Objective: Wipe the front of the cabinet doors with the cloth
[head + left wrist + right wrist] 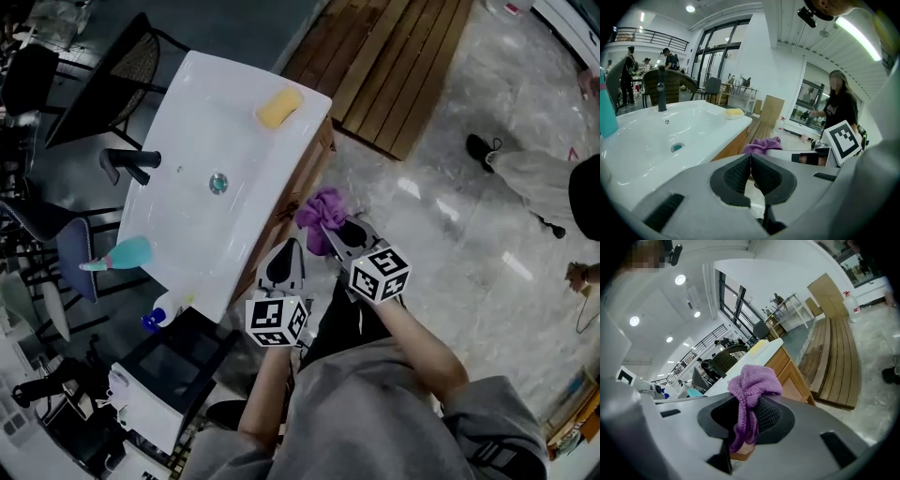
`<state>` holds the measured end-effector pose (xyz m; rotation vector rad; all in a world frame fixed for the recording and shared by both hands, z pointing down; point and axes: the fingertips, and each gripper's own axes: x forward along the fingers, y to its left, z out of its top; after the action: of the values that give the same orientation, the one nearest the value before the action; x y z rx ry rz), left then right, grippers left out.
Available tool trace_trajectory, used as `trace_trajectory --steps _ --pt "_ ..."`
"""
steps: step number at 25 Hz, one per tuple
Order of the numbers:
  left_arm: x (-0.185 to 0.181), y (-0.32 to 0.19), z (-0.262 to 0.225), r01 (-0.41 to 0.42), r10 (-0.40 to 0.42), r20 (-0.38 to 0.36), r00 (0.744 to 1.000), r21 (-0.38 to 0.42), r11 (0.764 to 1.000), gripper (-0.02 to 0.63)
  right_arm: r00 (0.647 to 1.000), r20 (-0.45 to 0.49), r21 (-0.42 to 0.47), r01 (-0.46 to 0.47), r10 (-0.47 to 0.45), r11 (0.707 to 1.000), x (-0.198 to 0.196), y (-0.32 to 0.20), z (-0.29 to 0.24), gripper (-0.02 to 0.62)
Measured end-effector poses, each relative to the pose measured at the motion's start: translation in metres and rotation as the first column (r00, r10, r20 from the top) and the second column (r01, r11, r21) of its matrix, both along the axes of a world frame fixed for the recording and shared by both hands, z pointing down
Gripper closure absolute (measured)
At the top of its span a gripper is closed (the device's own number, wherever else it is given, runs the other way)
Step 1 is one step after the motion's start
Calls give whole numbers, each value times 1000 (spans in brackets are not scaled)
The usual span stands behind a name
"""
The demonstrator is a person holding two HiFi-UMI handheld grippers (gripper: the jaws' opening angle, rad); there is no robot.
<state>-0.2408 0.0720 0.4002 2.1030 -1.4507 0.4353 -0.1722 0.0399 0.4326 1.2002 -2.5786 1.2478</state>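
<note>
White sink [202, 103] is seen from above. Yellow sponge [279, 108] is set at its far corner, black faucet [129, 166] at the left rim, teal bottle [122, 254] near the front. Purple cloth [322, 212] is gripped by the right hand-held gripper [330, 231] beside the wooden cabinet [298, 192]. Left hand-held gripper [289, 251] is seen just beside it.

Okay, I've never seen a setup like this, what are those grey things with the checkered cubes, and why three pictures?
A person holds a two-jaw gripper in each hand; the cubes are part of them. The head view looks down from a camera on the person's head; the other two cameras ride on the grippers. The left gripper is shut and empty. The right gripper is shut on a purple cloth, near the wooden cabinet under a white sink. On the sink: a tap, a yellow sponge, a teal bottle.
</note>
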Motion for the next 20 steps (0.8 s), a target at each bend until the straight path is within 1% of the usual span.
trace_trajectory --steps 5,8,11,16,20 --pt "1 -16 14 35 -34 30 999 -25 999 597 998 37 -43 45 -44 998 -6 -14 23 509" --pt "-5 -22 23 71 -70 46 997 -37 997 598 997 61 -62 49 -45 997 -9 -26 36 509" --pt "-8 -27 35 86 -83 57 995 -55 995 598 996 78 -85 37 -30 996 -10 -36 54 509" --pt "-3 -38 55 65 -60 89 994 -61 996 598 993 115 -120 15 -1 993 -17 -48 85 509" --pt "-2 -40 64 47 -39 94 995 -78 996 598 990 143 -136 4 16 991 -29 -49 97 509"
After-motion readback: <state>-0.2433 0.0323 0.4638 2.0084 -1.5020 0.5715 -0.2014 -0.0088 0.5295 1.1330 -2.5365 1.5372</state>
